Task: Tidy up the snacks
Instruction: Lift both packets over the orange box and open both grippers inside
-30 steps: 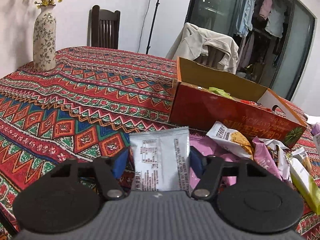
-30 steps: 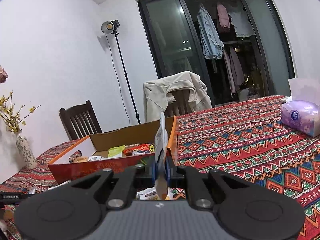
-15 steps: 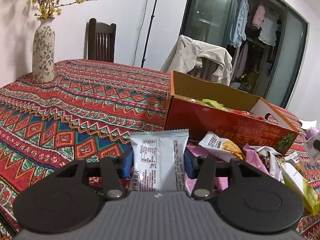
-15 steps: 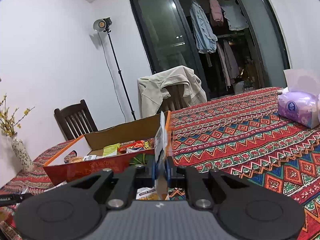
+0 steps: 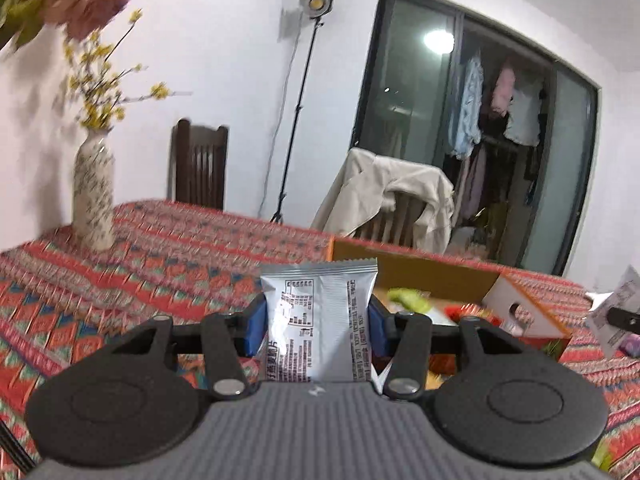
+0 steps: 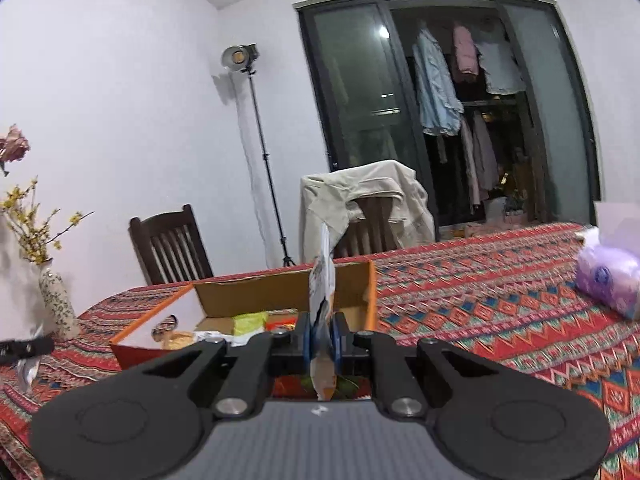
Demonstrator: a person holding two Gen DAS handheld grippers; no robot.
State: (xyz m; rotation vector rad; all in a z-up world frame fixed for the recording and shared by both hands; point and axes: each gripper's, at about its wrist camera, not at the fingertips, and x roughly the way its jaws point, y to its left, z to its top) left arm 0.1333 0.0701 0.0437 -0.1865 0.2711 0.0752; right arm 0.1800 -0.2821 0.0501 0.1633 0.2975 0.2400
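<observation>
**Q:** Snacks on a patterned table (image 5: 168, 256) — what is seen at the left?

**A:** A flowered vase (image 5: 93, 196) is stood near the table's far left edge. The left tongs (image 5: 316, 322) are clamped on a silver snack packet (image 5: 320, 320), which is held upright and face-on between the blue pads (image 5: 256, 326), above the tablecloth and in front of the open cardboard box (image 5: 420, 276).

**Q:** And further right?

**A:** Several packets are seen lying inside the box, among them a green one (image 5: 404, 296). The right tongs (image 6: 322, 338) are closed tight on a thin snack packet (image 6: 323, 280), which is gripped edge-on and raised in front of the box's near wall. At the far right of the table, well apart from the box, a purple tissue pack (image 6: 608, 280) is set.
</observation>
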